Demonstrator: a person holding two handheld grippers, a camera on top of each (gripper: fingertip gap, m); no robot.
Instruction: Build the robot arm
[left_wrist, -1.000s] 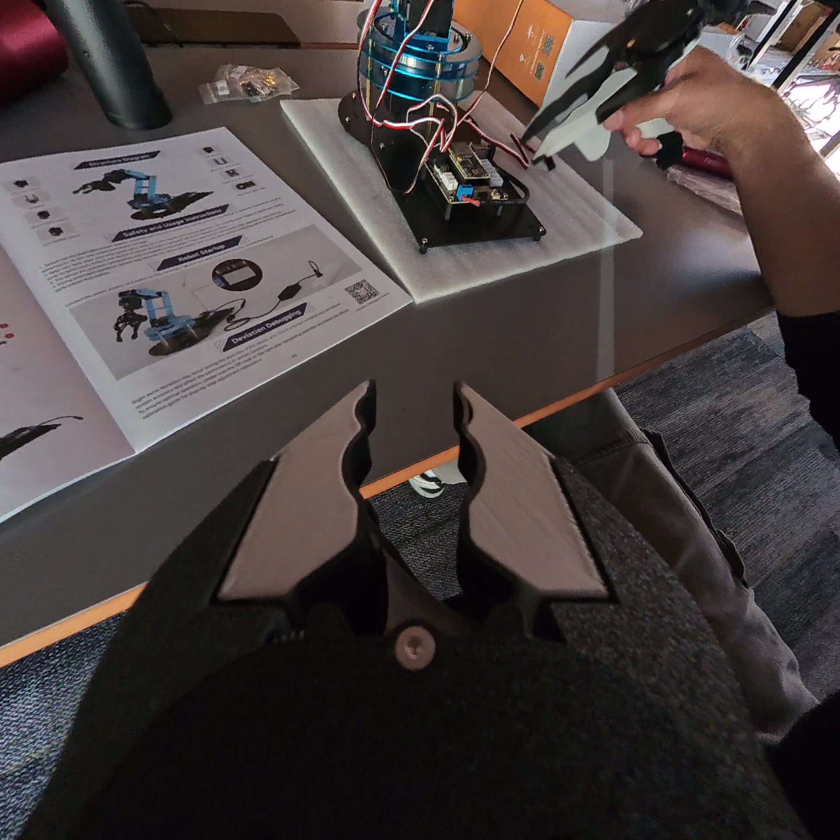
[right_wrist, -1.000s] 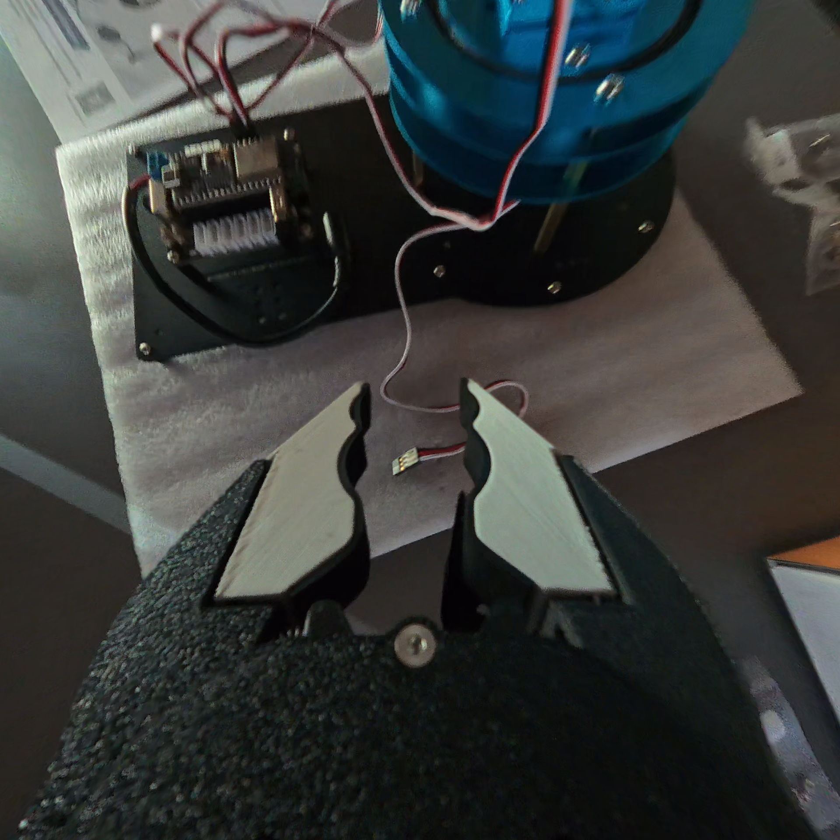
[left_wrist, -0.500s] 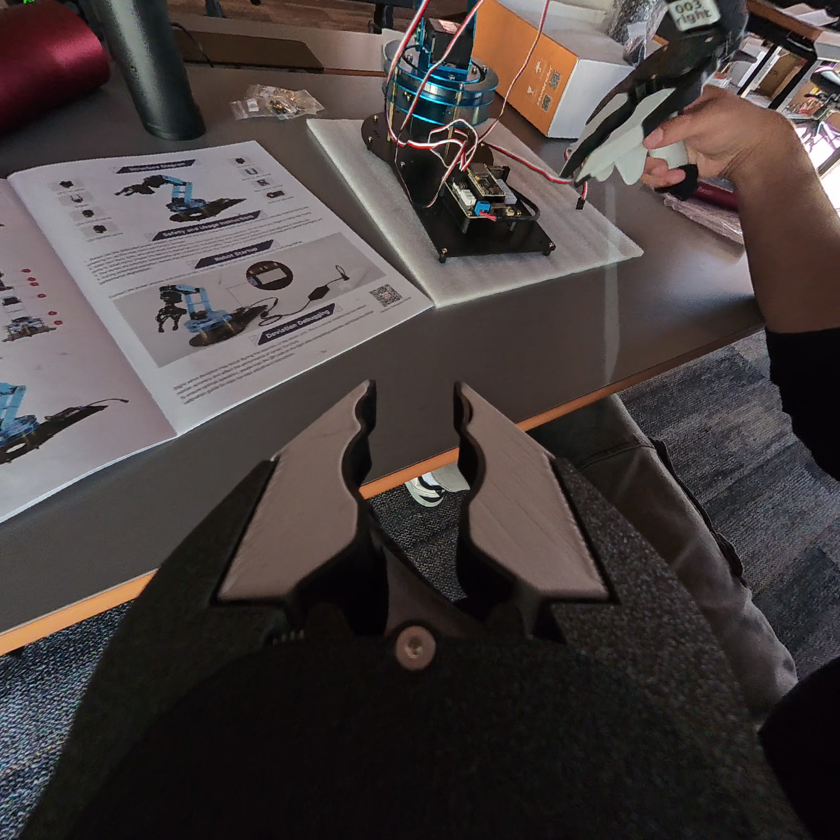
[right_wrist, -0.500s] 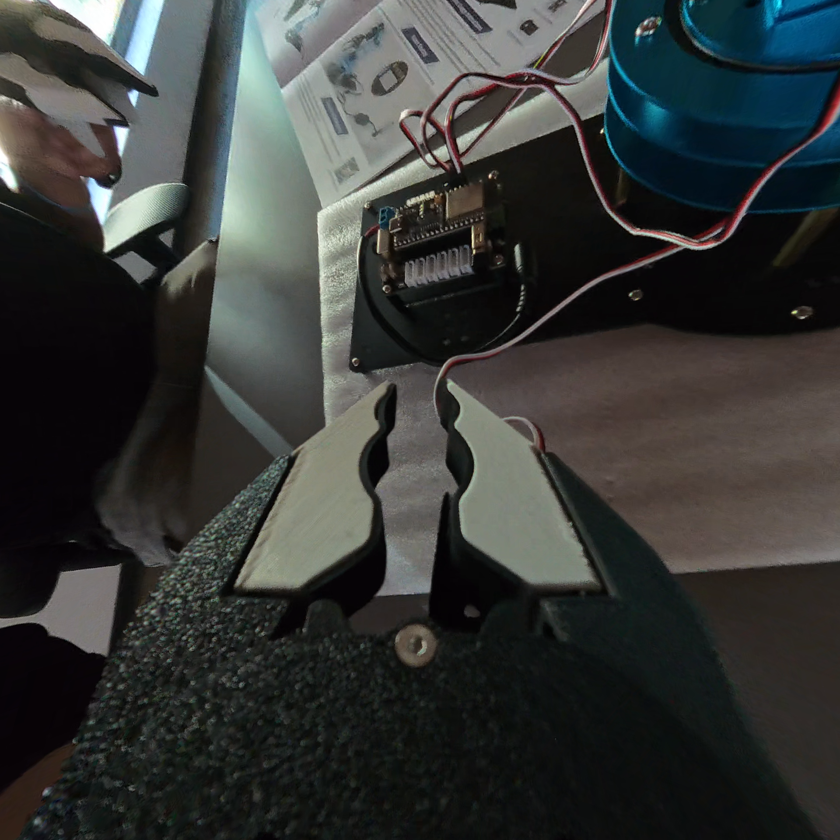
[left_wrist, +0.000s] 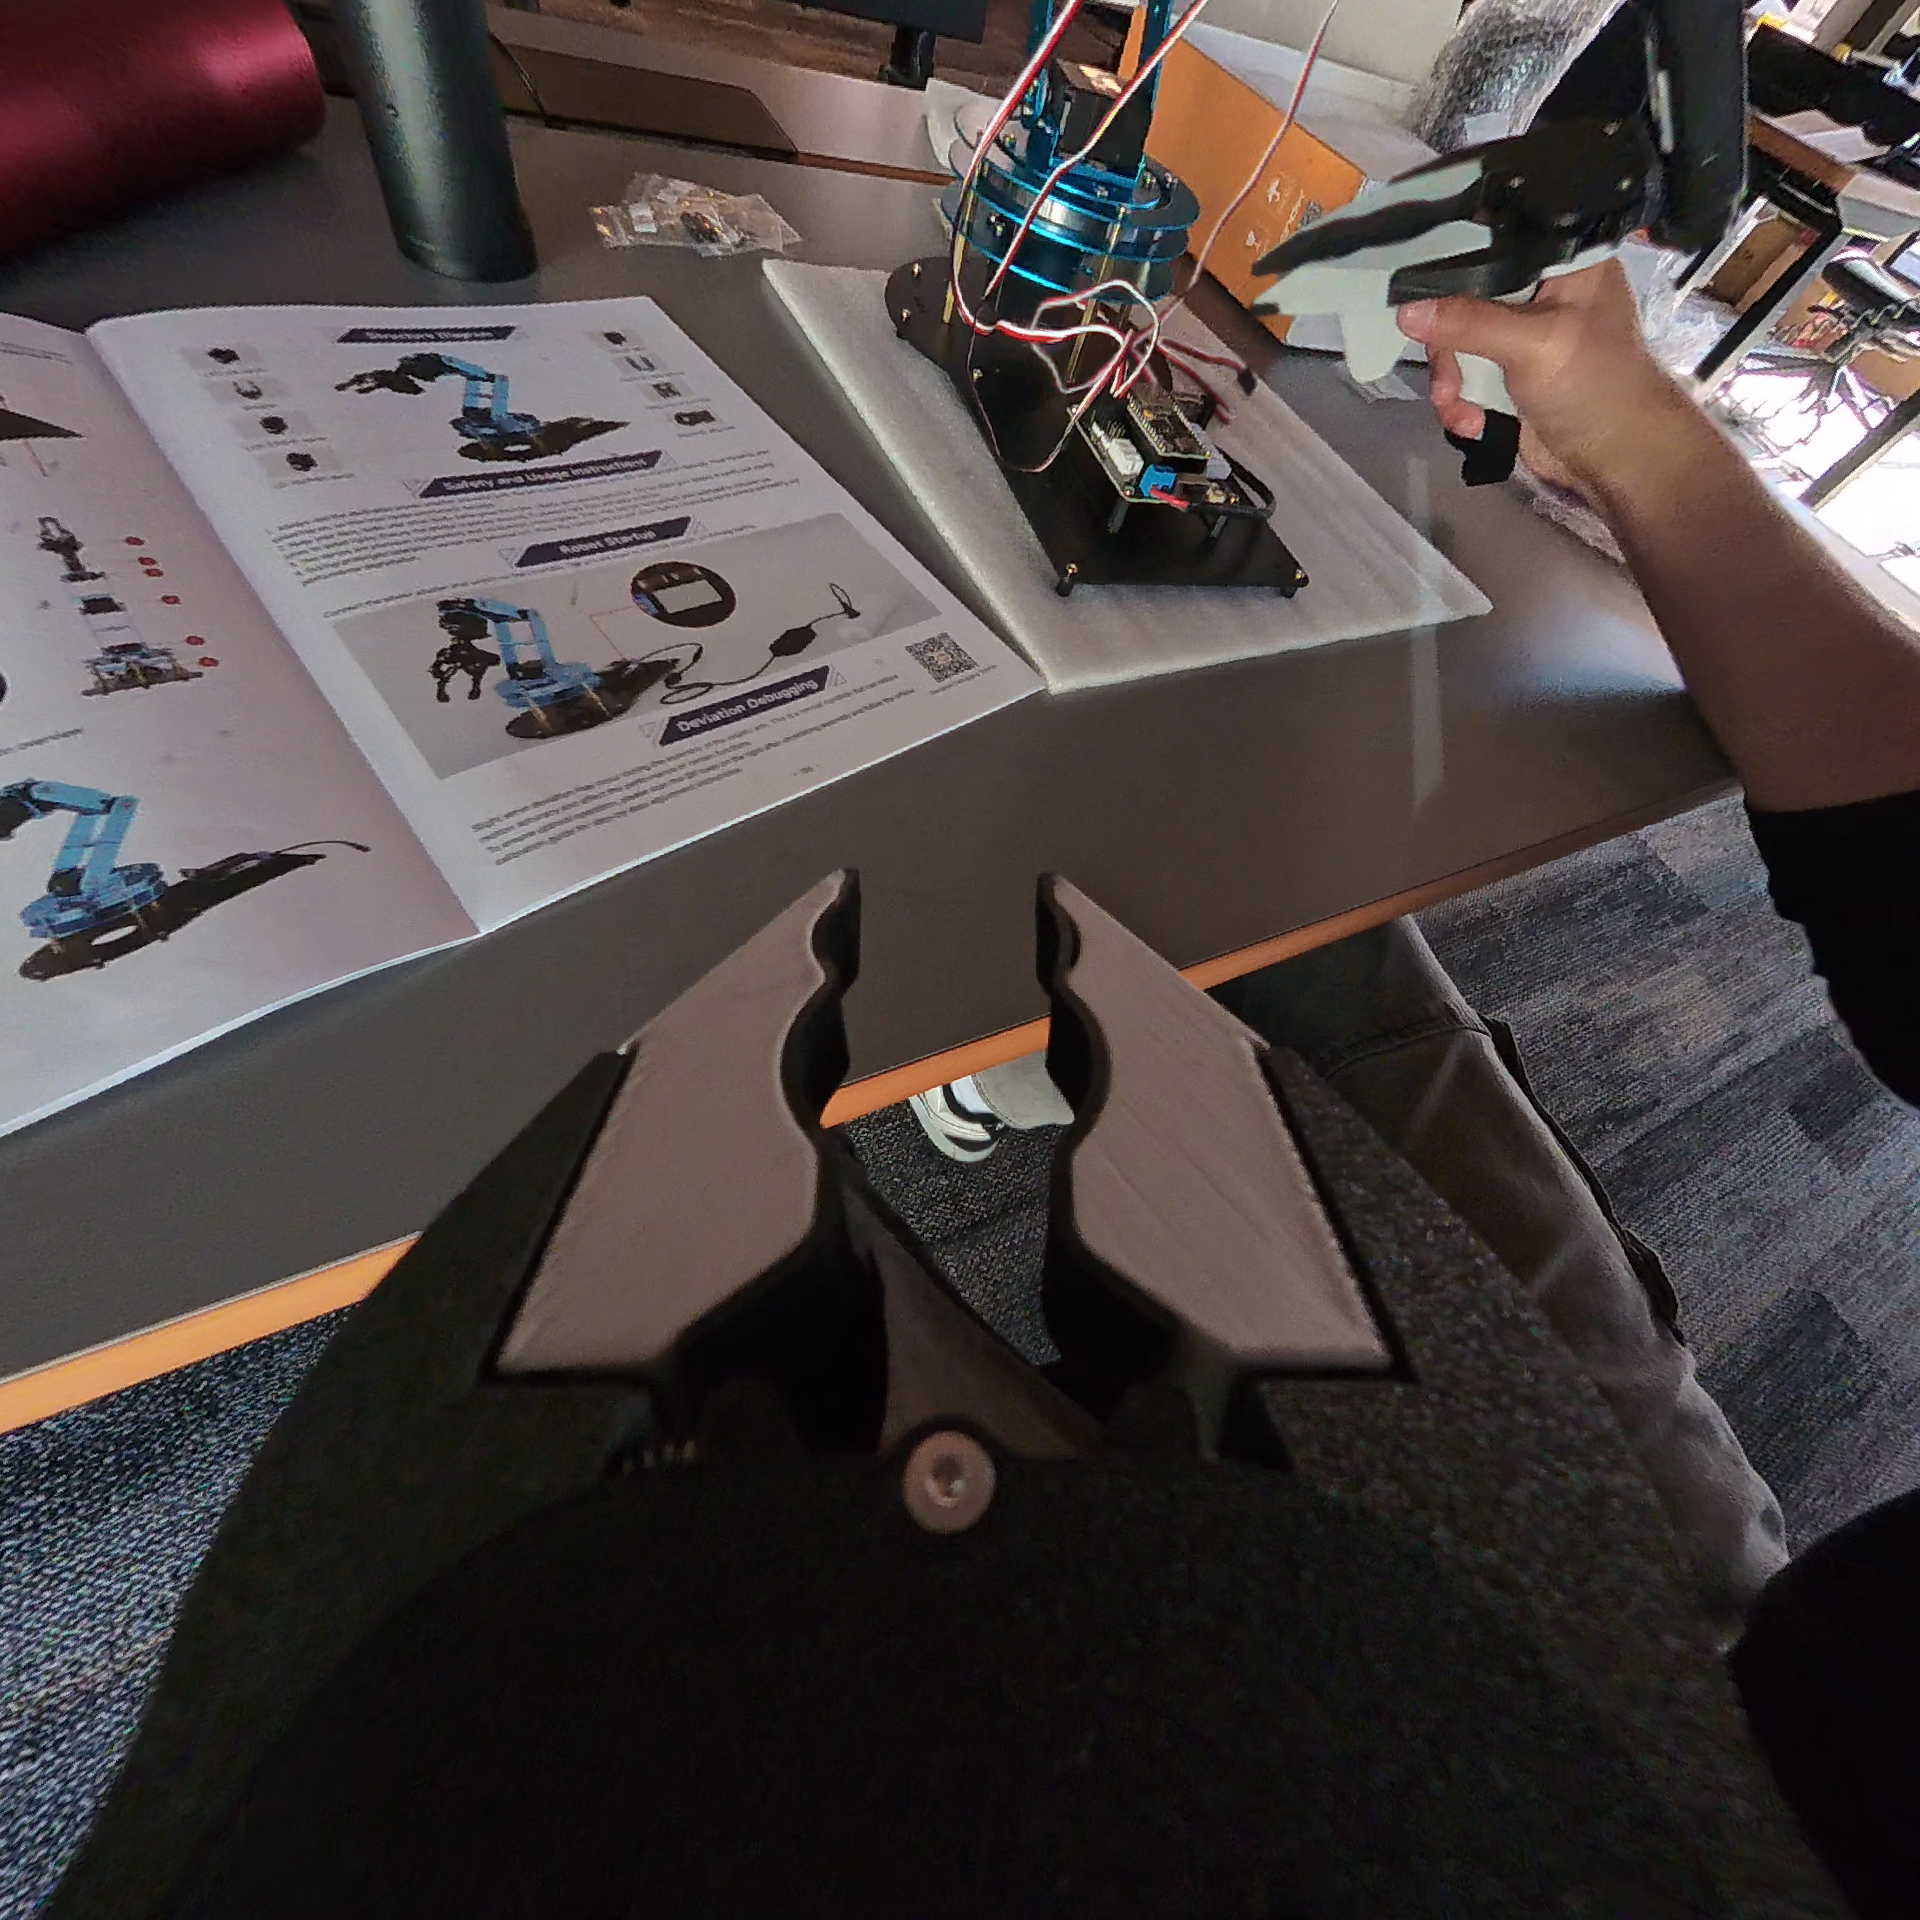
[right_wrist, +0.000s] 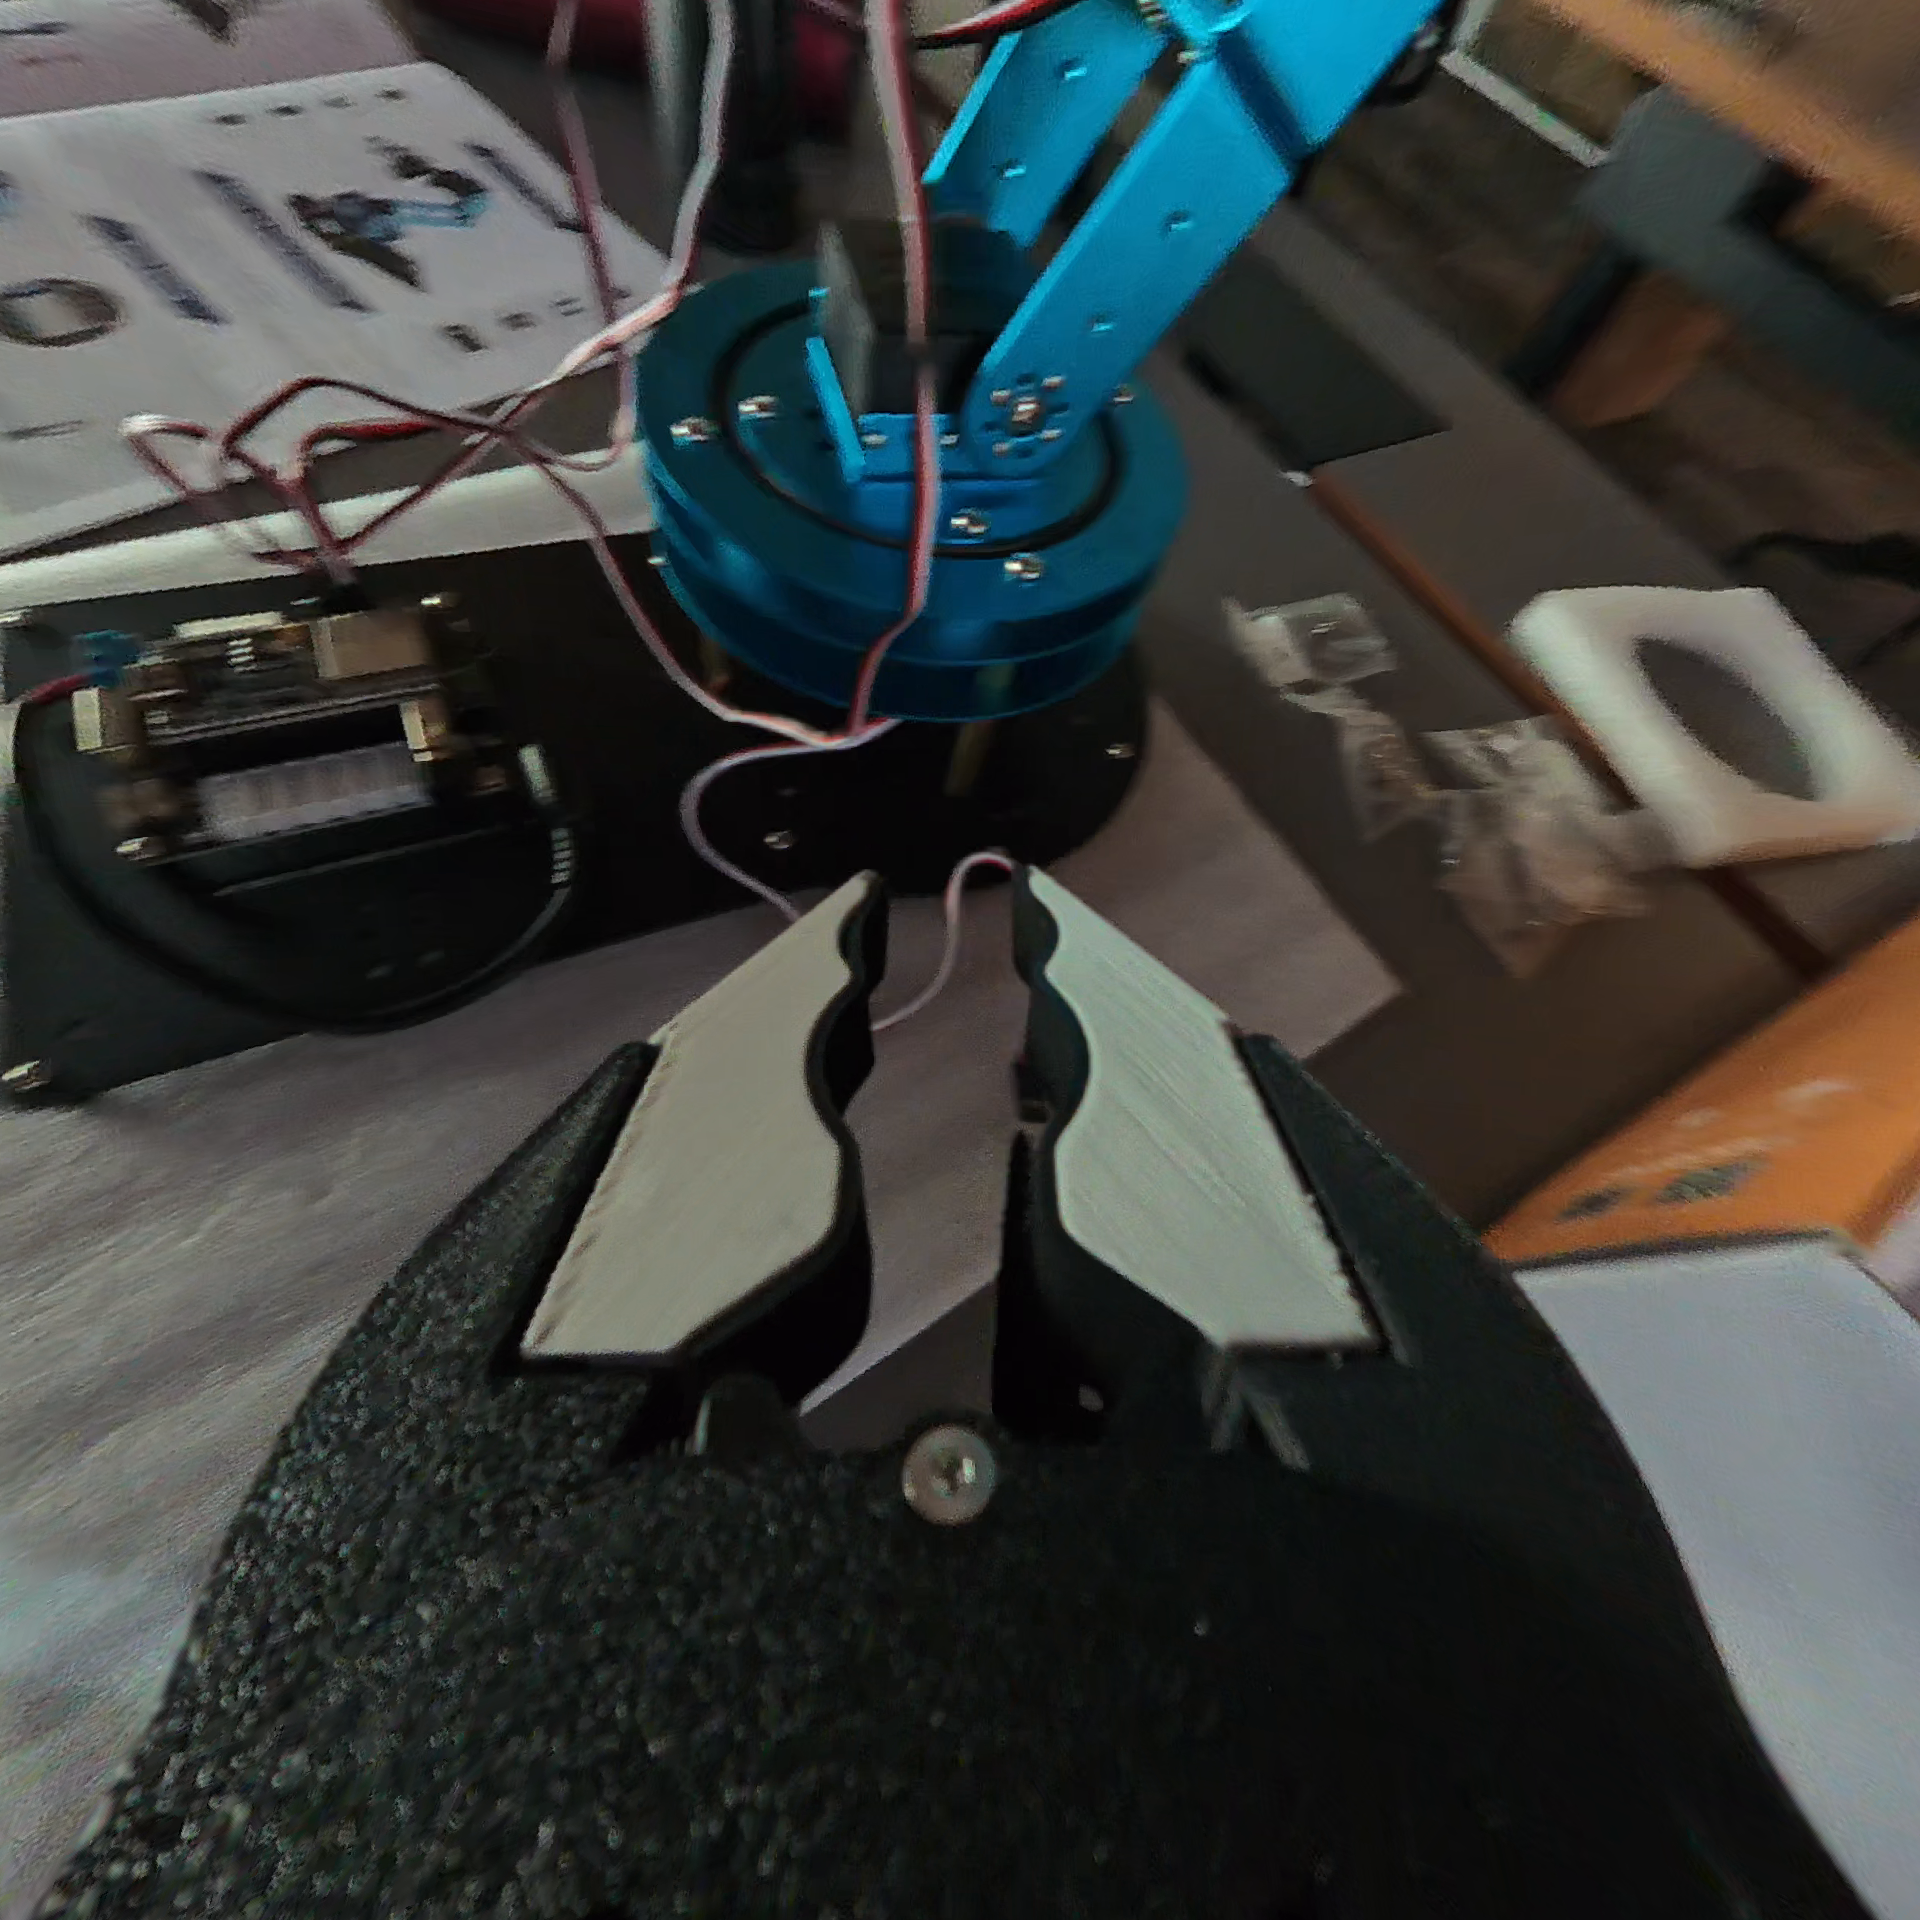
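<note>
White-red servo wire (right_wrist: 940, 971) is seen inside the narrowly parted right claw (right_wrist: 948, 883), not clamped, near the blue robot-arm kit (right_wrist: 904, 540) on the foam sheet (left_wrist: 1382, 540). Left claw (left_wrist: 945, 894) is held empty, moderately parted, over the tabletop (left_wrist: 1195, 779) edge beside the booklet (left_wrist: 520, 623).

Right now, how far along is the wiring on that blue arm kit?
Done: several leads are plugged into the control board. In hand: one loose lead runs through the open right hand-held gripper, unclamped. Left: its end looks unplugged; the left hand-held gripper hangs open beyond the table edge.
</note>
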